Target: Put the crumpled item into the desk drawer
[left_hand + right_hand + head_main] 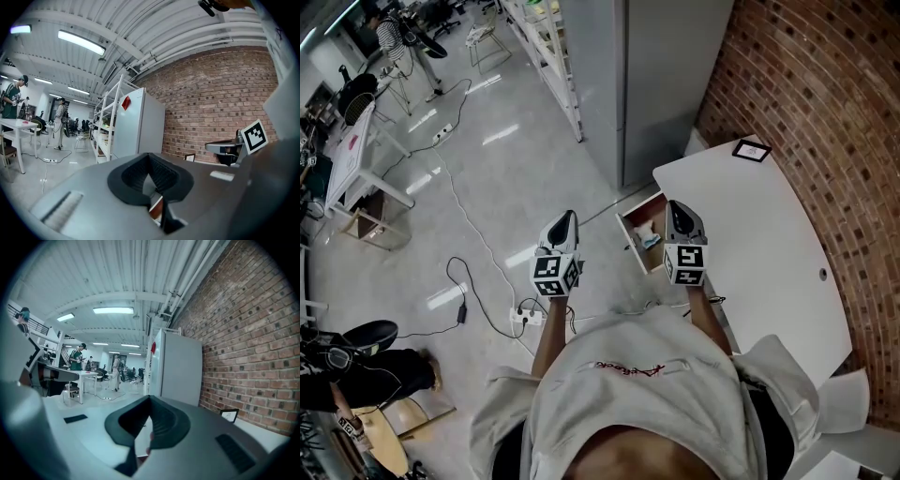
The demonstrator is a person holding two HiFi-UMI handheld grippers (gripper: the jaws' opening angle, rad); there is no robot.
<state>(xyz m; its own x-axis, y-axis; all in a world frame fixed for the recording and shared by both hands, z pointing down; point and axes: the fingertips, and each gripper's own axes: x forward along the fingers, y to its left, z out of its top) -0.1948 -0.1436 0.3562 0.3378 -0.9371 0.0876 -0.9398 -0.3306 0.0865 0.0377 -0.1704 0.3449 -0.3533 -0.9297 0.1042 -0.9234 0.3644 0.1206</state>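
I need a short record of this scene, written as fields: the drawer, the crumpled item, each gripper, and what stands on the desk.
drawer: drawer pulled open under the white desk
crumpled item: pale crumpled item lies inside the drawer
left gripper: left gripper over the floor, left of the drawer; fingers together, holding nothing
right gripper: right gripper above the drawer's right side; fingers together, holding nothing
on desk: small framed picture near the brick wall
task state: item is in the drawer; drawer not yet closed

drawer (pixel 642 220) partly hidden behind right gripper (pixel 675 208); contents (pixel 651 240) too small to tell.
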